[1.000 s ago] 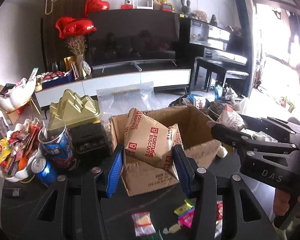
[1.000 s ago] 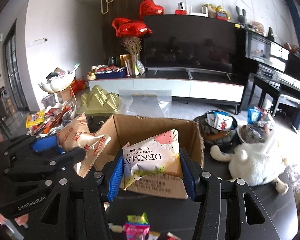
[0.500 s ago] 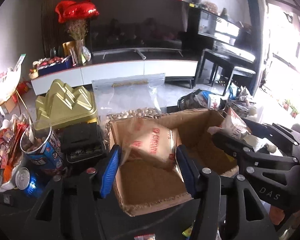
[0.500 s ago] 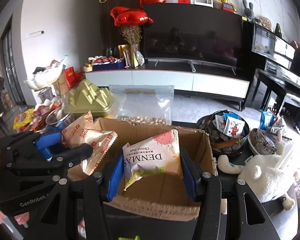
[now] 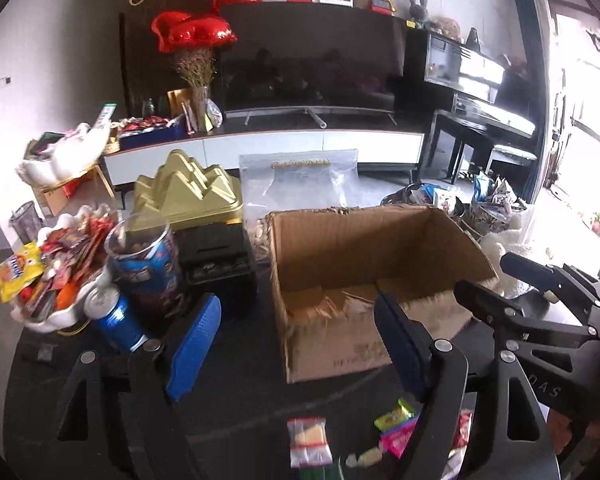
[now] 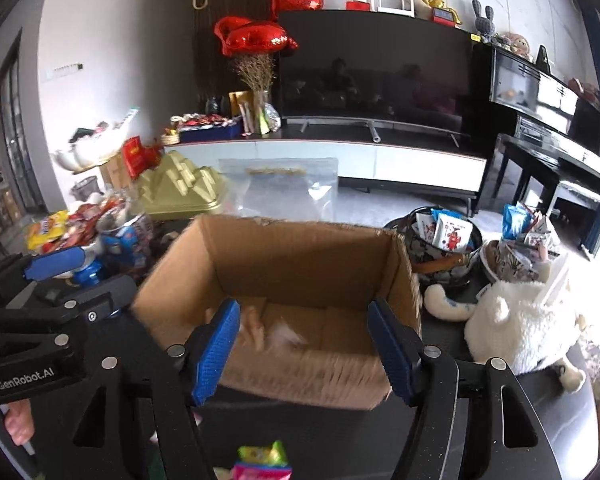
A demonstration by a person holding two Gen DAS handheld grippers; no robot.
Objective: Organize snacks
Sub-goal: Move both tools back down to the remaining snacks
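Note:
An open cardboard box (image 5: 364, 240) stands on the dark table, also in the right wrist view (image 6: 300, 252). Snack packets lie blurred on its floor (image 6: 276, 328). My left gripper (image 5: 296, 340) is open and empty in front of the box. My right gripper (image 6: 304, 344) is open and empty at the box's near wall; it shows at the right of the left wrist view (image 5: 512, 280). Small loose candy packets (image 5: 396, 424) and a clear bag (image 5: 308, 436) lie on the table near me.
Left of the box are a black case (image 5: 216, 260), a gold mountain-shaped tin (image 5: 188, 192), a snack tub (image 5: 144, 256), a blue can (image 5: 116, 320) and a white dish of snacks (image 5: 48, 276). A zip bag (image 5: 300, 176) stands behind. Bowls (image 6: 440, 240) and a plush toy (image 6: 516, 328) lie right.
Both grippers opened and let go of their packets, the Fortune Biscuits bag and the Denmas bag, which dropped into the box. Both grippers have pulled back from over the box.

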